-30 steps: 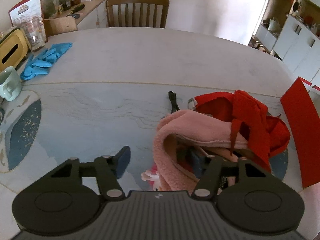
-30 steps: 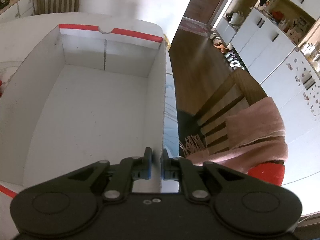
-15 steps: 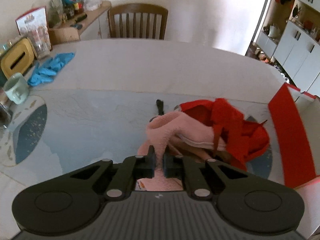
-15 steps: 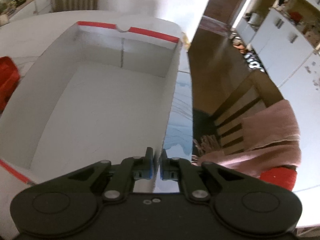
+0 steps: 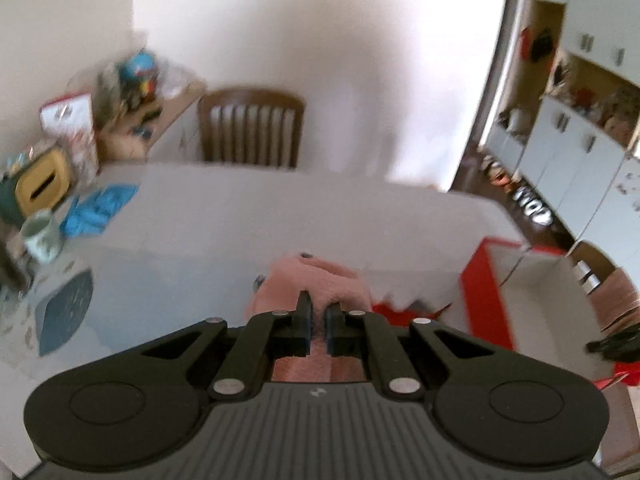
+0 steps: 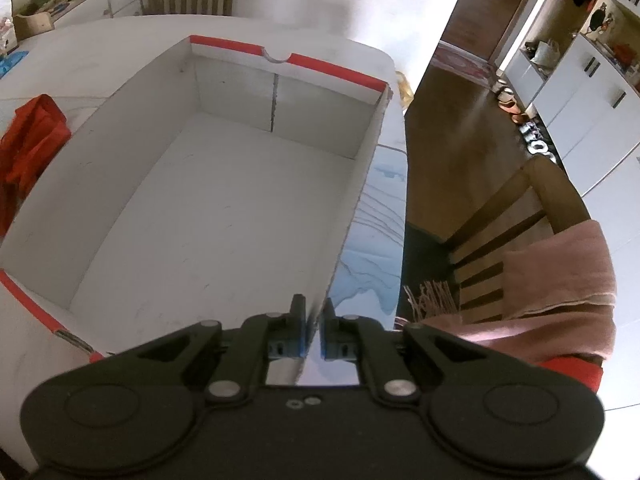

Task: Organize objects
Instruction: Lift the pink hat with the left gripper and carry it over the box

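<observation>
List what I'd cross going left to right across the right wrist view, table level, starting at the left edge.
Red garment → white box with the red rim, its right wall pinched in the shut right gripper → bare strip of table → wooden chair → pink cloth draped on it.

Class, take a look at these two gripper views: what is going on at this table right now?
A person is tidying clothes into a box using two handheld grippers. The left gripper is shut on a pink fleece garment, held above the table. The right gripper is shut on the side wall of the empty white box with red trim, steadying it. A red garment lies on the table beside the box, not yet packed.
</observation>
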`<state>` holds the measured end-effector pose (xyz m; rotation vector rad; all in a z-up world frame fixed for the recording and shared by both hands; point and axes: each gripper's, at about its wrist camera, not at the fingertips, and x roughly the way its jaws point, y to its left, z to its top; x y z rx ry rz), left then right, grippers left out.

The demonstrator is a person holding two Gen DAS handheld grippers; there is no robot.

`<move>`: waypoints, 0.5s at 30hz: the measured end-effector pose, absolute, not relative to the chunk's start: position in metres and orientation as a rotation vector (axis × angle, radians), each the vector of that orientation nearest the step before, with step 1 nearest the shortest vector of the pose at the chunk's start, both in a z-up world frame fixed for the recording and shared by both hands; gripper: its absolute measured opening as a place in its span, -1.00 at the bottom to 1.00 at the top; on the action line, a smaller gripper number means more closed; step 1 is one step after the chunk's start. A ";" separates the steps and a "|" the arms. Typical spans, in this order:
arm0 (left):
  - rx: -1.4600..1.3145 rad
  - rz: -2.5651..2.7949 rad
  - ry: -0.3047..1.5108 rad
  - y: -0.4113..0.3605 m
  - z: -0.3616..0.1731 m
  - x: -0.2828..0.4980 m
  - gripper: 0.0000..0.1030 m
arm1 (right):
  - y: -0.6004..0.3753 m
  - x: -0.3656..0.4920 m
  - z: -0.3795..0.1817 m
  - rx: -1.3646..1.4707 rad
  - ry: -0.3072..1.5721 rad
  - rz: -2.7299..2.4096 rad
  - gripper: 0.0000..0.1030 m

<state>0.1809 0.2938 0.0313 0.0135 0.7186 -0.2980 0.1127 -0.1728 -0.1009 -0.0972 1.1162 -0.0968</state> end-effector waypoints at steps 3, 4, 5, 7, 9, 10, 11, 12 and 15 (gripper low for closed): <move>0.032 -0.355 0.658 0.272 0.057 0.172 -0.89 | -0.175 0.112 -0.101 -0.094 1.114 -0.085 -0.90; 0.039 -0.377 0.643 0.265 0.064 0.170 -0.89 | -0.177 0.111 -0.100 -0.090 1.114 -0.081 -0.90; 0.046 -0.401 0.633 0.257 0.070 0.169 -0.89 | -0.178 0.111 -0.100 -0.086 1.114 -0.076 -0.90; 0.066 -0.444 0.618 0.239 0.079 0.168 -0.89 | -0.179 0.111 -0.100 -0.084 1.112 -0.067 -0.90; 0.089 -0.488 0.610 0.220 0.084 0.168 -0.89 | -0.181 0.111 -0.100 -0.093 1.109 -0.058 -0.90; 0.095 -0.511 0.608 0.210 0.086 0.169 -0.89 | -0.182 0.110 -0.100 -0.093 1.109 -0.054 -0.90; 0.098 -0.534 0.607 0.201 0.087 0.170 -0.89 | -0.182 0.110 -0.100 -0.095 1.108 -0.049 -0.90; 0.103 -0.553 0.607 0.192 0.087 0.171 -0.89 | -0.182 0.109 -0.100 -0.099 1.107 -0.044 -0.90; 0.124 -0.616 0.604 0.163 0.090 0.171 -0.89 | -0.180 0.108 -0.100 -0.111 1.105 -0.036 -0.90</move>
